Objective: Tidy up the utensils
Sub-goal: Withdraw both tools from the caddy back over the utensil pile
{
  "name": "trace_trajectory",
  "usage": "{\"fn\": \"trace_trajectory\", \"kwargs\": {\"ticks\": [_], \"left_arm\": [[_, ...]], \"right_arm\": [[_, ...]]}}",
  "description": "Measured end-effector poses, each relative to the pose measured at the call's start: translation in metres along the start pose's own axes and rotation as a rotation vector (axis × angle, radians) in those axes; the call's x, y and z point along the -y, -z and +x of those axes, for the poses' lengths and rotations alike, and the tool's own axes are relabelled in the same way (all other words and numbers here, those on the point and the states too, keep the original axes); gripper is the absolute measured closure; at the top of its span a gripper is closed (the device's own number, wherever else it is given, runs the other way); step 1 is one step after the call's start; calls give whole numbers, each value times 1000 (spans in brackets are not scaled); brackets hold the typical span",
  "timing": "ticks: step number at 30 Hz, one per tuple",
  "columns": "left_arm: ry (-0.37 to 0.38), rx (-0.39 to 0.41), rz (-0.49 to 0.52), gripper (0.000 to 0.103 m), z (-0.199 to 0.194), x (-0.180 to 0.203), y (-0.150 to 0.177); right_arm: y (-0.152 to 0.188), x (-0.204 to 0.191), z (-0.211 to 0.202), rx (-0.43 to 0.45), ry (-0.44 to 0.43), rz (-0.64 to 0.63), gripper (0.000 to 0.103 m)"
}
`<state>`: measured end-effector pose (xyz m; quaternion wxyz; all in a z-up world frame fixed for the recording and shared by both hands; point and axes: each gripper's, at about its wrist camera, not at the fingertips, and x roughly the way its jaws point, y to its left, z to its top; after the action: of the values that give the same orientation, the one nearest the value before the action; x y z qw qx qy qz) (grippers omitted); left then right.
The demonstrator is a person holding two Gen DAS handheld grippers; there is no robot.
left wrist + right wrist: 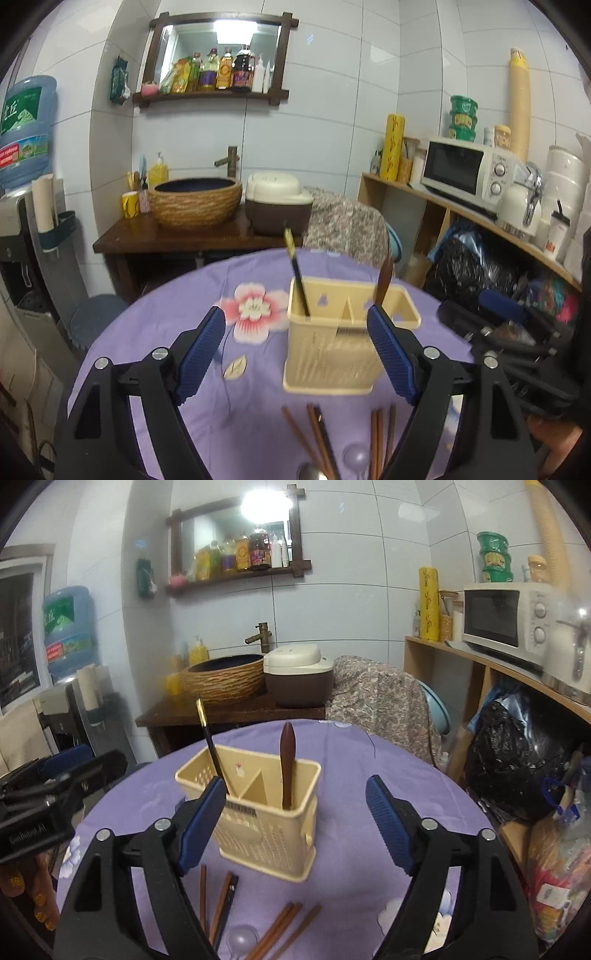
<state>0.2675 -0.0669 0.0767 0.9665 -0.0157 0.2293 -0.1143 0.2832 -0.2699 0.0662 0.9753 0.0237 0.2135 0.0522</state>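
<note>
The cream utensil holder (266,812) stands on the purple floral tablecloth (351,753), 2 compartments holding 1 black chopstick (212,749) and 1 brown spoon (287,764); only the left view shows a metal spoon (310,472) among loose chopsticks (314,435); left gripper (297,343) and right gripper (295,823) both gape empty.

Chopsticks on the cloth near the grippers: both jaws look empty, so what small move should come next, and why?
Probably lower the right gripper onto the brown chopsticks lying loose on the purple tablecloth and close on one. Both it and the left gripper are open and empty, while the cream holder holds only a black chopstick and a brown utensil.
</note>
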Motion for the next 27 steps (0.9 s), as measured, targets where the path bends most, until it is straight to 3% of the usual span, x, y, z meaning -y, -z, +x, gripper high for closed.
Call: {"fn": "trace_trajectory", "kwargs": {"ticks": [4,8,16,22,27], "left_arm": [[-33,-60,18,23,-8,-9,38],[-66,-129,15,23,-11,-19,72],[-137,-232,15,24,-15,-36,131],[-112,-303,-7,40,-10,-40,154],[-88,-307,-1,45,-9,-33,155]], "right_arm": [[29,-5,-14,-65,25,-47,18],[69,-9,-13,-189,52,-73,16],[133,-1,-8,-345,86,-25,16],[156,4,-3,-412,99,-3,16],[161,-12,4,-441,59,-10,16]]}}
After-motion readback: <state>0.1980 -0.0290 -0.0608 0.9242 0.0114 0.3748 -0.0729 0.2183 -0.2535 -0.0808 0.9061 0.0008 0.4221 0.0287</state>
